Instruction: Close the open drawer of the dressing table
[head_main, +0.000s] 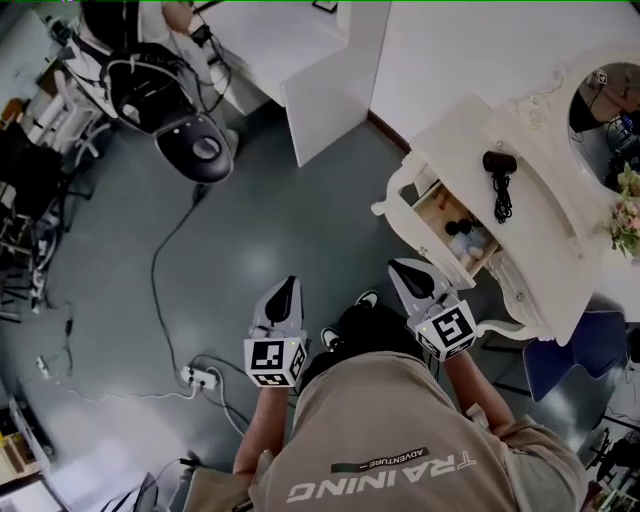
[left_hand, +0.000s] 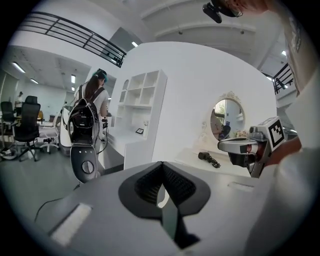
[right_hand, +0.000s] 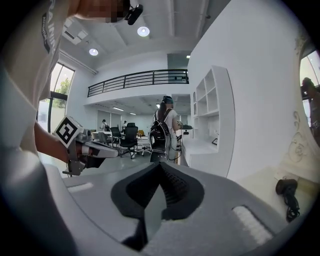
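The white dressing table (head_main: 520, 200) stands at the right in the head view. Its drawer (head_main: 433, 207) is pulled out toward me, showing a dark item and pale items inside. A black hair dryer (head_main: 499, 166) lies on the tabletop, also seen as the hair dryer (left_hand: 205, 157) and the hair dryer (right_hand: 285, 188). My right gripper (head_main: 402, 267) hangs shut and empty just short of the drawer. My left gripper (head_main: 289, 285) is shut and empty over the floor, further left. In their own views the left gripper (left_hand: 161, 189) and right gripper (right_hand: 159, 186) hold nothing.
An oval mirror (head_main: 606, 96) and flowers (head_main: 627, 218) are on the table. A blue stool (head_main: 558, 358) sits beside it. A white shelf unit (head_main: 320, 90) stands behind. A person with a backpack (head_main: 150, 75) is at far left. Cables and a power strip (head_main: 198, 378) lie on the floor.
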